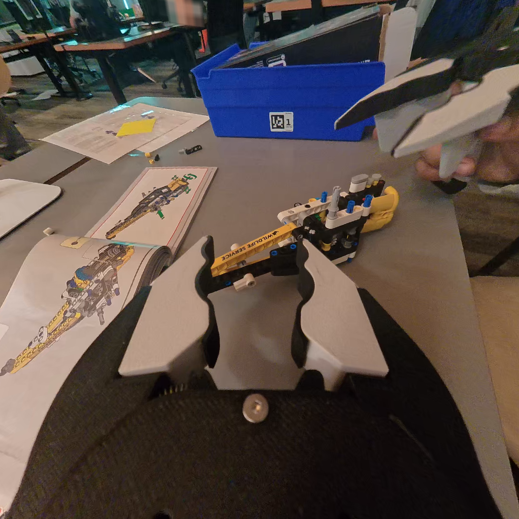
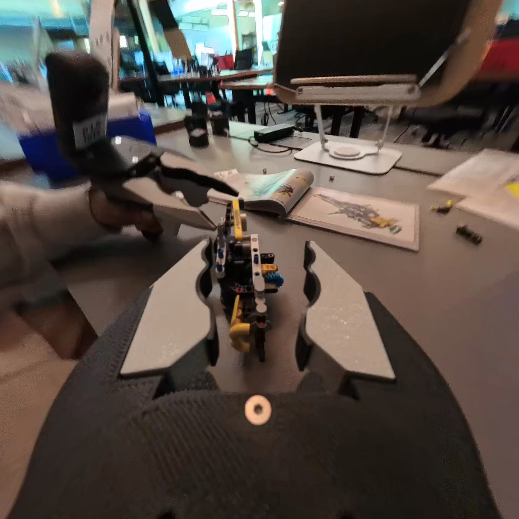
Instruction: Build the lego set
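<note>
A partly built Lego model (image 1: 331, 222), with a black and white body, blue pins, a yellow curved front and a long yellow tail beam (image 1: 252, 247), lies on the grey table (image 1: 280, 168). My left gripper (image 1: 254, 252) is open, and the tail beam's end lies between its fingers, close to the left pad. My right gripper (image 1: 365, 139) is open and empty. It hovers above and beyond the model's yellow front. In the right wrist view the model (image 2: 244, 275) shows between the right gripper's (image 2: 257, 247) open fingers, and the left gripper (image 2: 217, 209) straddles the tail.
An open instruction booklet (image 1: 157, 207) lies left of the model. Behind it are paper sheets (image 1: 92, 137) and small loose parts (image 1: 191, 150). A blue bin (image 1: 280, 92) holding a box stands at the back. A laptop stand (image 2: 348, 157) is further off. The table edge runs on the right.
</note>
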Demonstrator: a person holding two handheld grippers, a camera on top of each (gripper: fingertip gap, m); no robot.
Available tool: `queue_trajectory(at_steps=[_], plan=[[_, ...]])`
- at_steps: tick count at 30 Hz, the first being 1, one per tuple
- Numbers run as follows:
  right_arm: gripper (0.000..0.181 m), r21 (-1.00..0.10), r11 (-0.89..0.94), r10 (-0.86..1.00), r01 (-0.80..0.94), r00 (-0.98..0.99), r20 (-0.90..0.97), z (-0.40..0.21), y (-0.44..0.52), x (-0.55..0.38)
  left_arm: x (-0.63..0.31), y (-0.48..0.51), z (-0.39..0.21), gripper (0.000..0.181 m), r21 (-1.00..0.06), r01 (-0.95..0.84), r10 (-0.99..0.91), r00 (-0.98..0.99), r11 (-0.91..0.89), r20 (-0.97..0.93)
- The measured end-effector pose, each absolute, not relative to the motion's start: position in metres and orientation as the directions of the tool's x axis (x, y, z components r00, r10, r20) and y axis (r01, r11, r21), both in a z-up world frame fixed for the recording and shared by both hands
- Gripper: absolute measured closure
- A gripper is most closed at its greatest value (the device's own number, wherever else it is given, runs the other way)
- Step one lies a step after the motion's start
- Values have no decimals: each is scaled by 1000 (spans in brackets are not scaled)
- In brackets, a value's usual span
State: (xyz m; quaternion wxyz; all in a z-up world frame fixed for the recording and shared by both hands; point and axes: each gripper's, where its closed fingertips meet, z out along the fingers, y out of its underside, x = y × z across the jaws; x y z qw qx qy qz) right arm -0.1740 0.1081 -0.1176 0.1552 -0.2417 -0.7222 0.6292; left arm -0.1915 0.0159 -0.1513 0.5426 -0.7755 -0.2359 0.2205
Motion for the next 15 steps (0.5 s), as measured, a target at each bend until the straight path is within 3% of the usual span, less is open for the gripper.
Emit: queue_trajectory(at_steps=[1, 5, 7, 15], plan=[[116, -984, 159, 533, 80, -846, 17, -118, 103, -168, -191, 17, -152, 125, -943, 126, 603, 793, -308, -91], [121, -920, 326, 427, -219, -834, 349, -112, 79, -139, -191, 19, -156, 125, -933, 124, 598, 794, -338, -111], [127, -873, 392, 403, -290, -799, 446, -118, 73, -135, -191, 20, -158, 126, -928, 124, 597, 793, -351, -119], [134, -878, 453, 480, -155, -788, 386, -146, 73, -161, -192, 21, -160, 127, -921, 131, 595, 794, -367, -124]])
